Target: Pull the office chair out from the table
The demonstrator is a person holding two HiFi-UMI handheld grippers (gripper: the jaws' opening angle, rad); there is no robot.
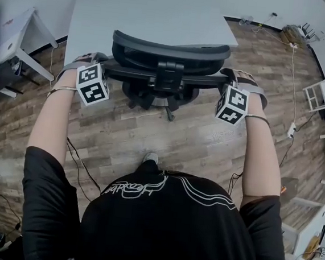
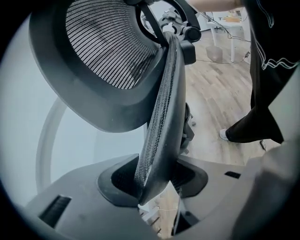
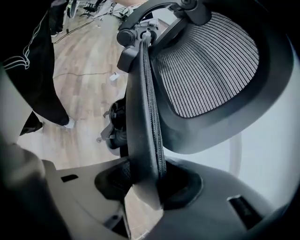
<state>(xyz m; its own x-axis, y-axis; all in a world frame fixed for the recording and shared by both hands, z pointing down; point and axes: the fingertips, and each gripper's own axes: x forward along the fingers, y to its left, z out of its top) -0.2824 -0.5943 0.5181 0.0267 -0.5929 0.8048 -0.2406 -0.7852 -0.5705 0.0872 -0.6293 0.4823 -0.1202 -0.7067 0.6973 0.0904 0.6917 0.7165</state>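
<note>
The black mesh office chair [image 1: 170, 53] stands at the near edge of the white table [image 1: 151, 11], its seat under the tabletop. In the head view my left gripper [image 1: 98, 62] is at the left end of the backrest's top edge and my right gripper [image 1: 234, 77] at the right end. In the left gripper view, the left gripper [image 2: 157, 180] is shut on the backrest's mesh edge [image 2: 161, 122], with the headrest [image 2: 108, 47] above. The right gripper view mirrors this: the right gripper [image 3: 147, 180] clamps the backrest edge [image 3: 145, 126] below the headrest [image 3: 211, 65].
The person's shoe [image 1: 151, 157] is on the wooden floor just behind the chair's base. A white desk frame [image 1: 22, 39] stands at the left. Cables [image 1: 294, 70] trail along the floor at the right, near a white rack [image 1: 320, 93].
</note>
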